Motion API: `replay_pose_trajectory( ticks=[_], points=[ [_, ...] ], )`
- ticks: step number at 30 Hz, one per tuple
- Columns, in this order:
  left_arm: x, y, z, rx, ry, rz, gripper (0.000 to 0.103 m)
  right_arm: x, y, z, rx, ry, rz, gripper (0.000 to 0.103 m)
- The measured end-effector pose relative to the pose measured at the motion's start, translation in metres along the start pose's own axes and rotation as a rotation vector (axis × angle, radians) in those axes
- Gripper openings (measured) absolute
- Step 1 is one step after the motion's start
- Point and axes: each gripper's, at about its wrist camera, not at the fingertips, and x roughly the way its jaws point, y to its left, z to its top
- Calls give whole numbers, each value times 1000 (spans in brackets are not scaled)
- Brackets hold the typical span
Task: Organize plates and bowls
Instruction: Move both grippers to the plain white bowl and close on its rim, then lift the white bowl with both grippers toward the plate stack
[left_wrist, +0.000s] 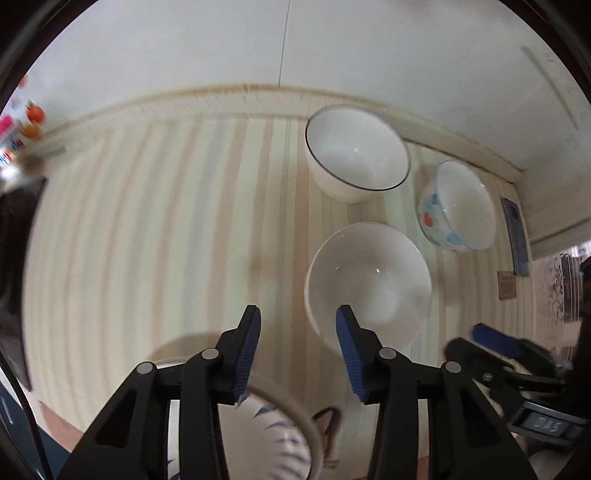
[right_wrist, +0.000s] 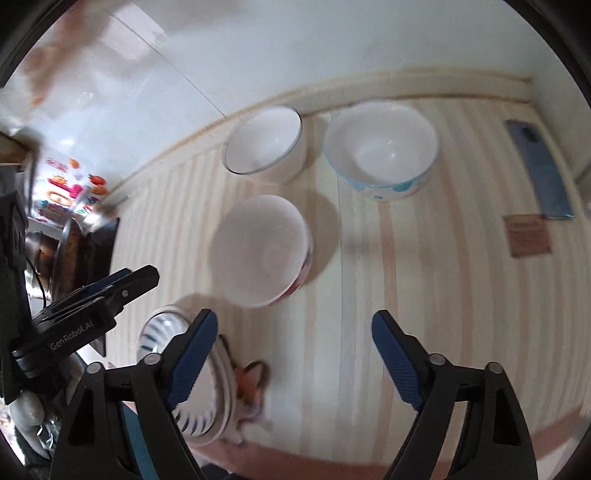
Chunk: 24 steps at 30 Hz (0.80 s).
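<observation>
Three bowls stand on the striped table. A plain white bowl (left_wrist: 369, 284) (right_wrist: 260, 251) is nearest. A white bowl with a dark rim (left_wrist: 356, 151) (right_wrist: 264, 142) stands behind it. A bowl with blue and red spots (left_wrist: 456, 206) (right_wrist: 382, 147) stands at the back right. A blue-striped bowl on a plate (left_wrist: 273, 439) (right_wrist: 184, 376) sits at the near edge. My left gripper (left_wrist: 297, 325) is open above the striped bowl, left of the plain bowl. My right gripper (right_wrist: 291, 332) is open and empty, just in front of the plain bowl.
A blue phone (right_wrist: 539, 170) and a small brown card (right_wrist: 528, 236) lie at the table's right side. A white wall runs behind the bowls. A cat picture (right_wrist: 255, 376) shows beside the plate. Cluttered items and a dark pot stand at the far left (right_wrist: 70, 229).
</observation>
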Motion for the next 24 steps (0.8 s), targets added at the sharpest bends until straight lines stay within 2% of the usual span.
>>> replay_pose_trajectory(
  ticks=[2, 5, 7, 9, 10, 18, 24],
  points=[
    [18, -2, 8, -12, 38, -5, 29, 21, -7, 13, 20, 34, 22, 75],
    [36, -7, 15, -17, 75, -11, 26, 49, -15, 25, 45, 74, 55, 59],
    [45, -8, 18, -22, 100, -28, 16, 65, -17, 31, 50, 95, 70, 45],
    [54, -9, 19, -23, 116, -20, 15, 79, -20, 36, 48, 116, 74, 23],
    [55, -10, 20, -20, 118, -18, 15, 82, -20, 36, 49, 117, 74, 19],
    [50, -21, 15, 8, 110, -9, 15, 88, -18, 40, 38, 110, 68, 17],
    [29, -40, 2, 49, 82, -23, 15, 70, -16, 33, 18, 101, 65, 17]
  ],
)
